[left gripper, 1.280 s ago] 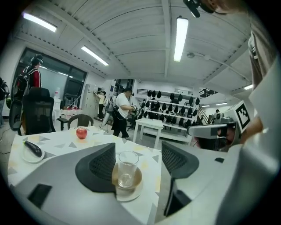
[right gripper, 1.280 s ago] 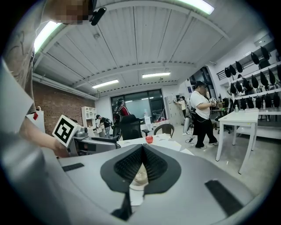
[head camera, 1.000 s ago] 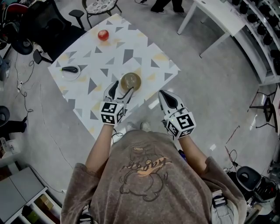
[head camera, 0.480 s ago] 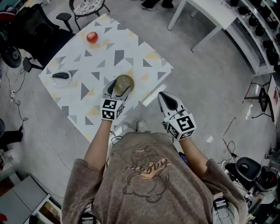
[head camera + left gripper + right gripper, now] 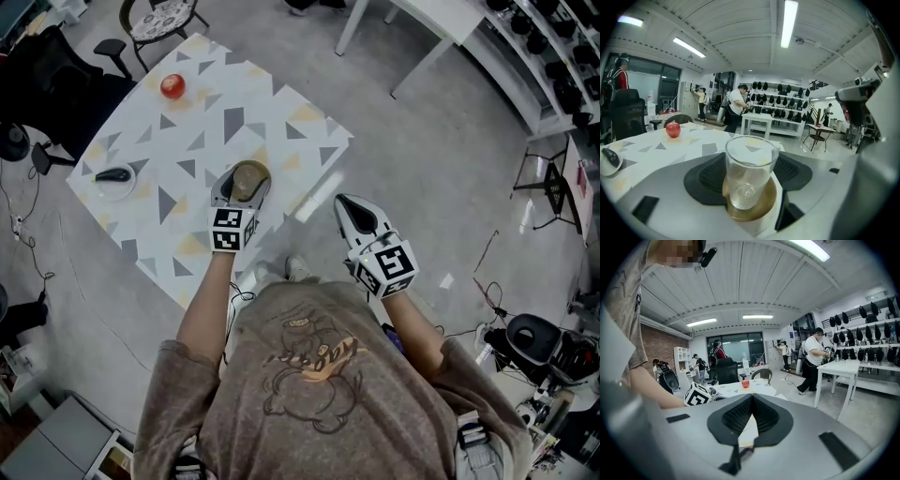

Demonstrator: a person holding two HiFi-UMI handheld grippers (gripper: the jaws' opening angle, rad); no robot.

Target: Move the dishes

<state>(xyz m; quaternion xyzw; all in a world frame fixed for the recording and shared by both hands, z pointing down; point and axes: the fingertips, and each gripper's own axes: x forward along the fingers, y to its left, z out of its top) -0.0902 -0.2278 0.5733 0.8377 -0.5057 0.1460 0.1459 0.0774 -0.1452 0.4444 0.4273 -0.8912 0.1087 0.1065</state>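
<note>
Glass (image 5: 750,168): clear and upright on a brown round saucer (image 5: 764,213), right between the jaws of the left tongs.
Left tongs (image 5: 242,187): jaws wide, one on each side of the glass, level with the saucer's rim. Whether the pads (image 5: 705,176) press on that rim cannot be told.
Right tongs (image 5: 345,206): jaws narrow, tips together, nothing between them. They hang to the right of the glass, apart from it, above the grey floor (image 5: 441,169).
Marker cubes: one on the left tongs (image 5: 231,230) and one on the right (image 5: 386,267), both nearer the person than the glass.
Person: brown shirt (image 5: 309,375), with bare forearms reaching to both tongs.
Table (image 5: 281,122): white top with grey and yellow triangles. The glass stands on it close to the edge nearest the person.
Plate (image 5: 103,187): small and white, with a dark thing (image 5: 114,173) lying on it, well to the left of the glass.
Apple (image 5: 172,86): red, well beyond the glass and to its left, near the table's far corner.
Chair (image 5: 161,14): off the table, farther from the glass than the apple.
Second table (image 5: 450,14): white, far beyond the glass to the right.
Background: in the left gripper view, people stand far past the glass beside wall shelves (image 5: 780,89) of dark caps.
</note>
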